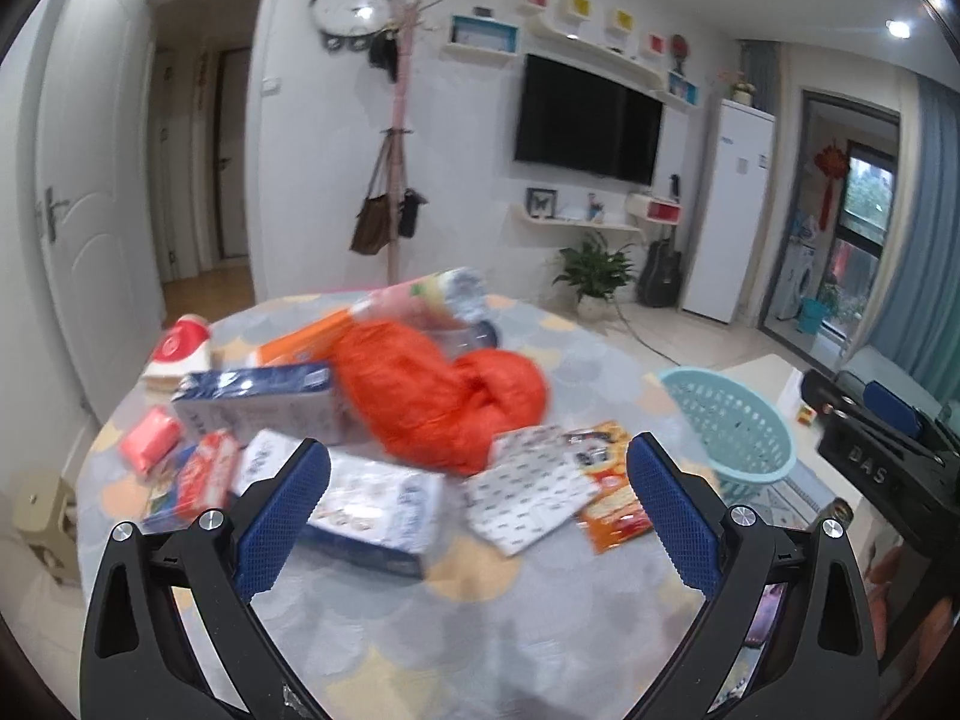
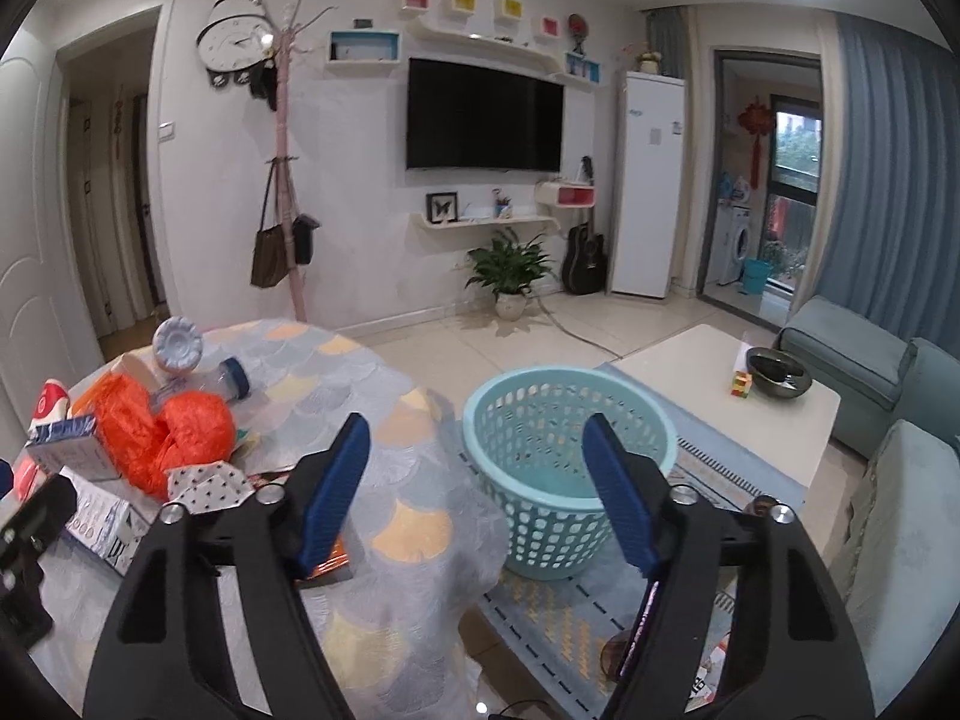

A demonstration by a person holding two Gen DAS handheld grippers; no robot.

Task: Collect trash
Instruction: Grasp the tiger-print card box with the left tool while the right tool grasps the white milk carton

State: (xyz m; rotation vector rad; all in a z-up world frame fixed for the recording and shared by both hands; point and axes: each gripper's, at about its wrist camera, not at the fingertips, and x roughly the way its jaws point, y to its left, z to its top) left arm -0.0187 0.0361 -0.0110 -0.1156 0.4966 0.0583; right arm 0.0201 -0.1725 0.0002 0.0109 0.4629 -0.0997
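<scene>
Left gripper and right gripper, black frames, blue textured pads, silver screws, lettering possibly "DAS"

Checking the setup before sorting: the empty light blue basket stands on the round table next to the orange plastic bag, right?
Not quite. The light blue basket is empty, but it stands on the rug on the floor beside the round table, not on it. The orange plastic bag lies on the table. The right wrist view shows this.

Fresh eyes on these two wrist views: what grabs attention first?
The crumpled orange plastic bag stands out, heaped mid-table among boxes and wrappers on the scallop-patterned tablecloth. Next is the light blue perforated basket, on the floor rug just past the table's edge; it looks empty as far as its inside shows. Both the left gripper and right gripper are open, holding nothing.
</scene>
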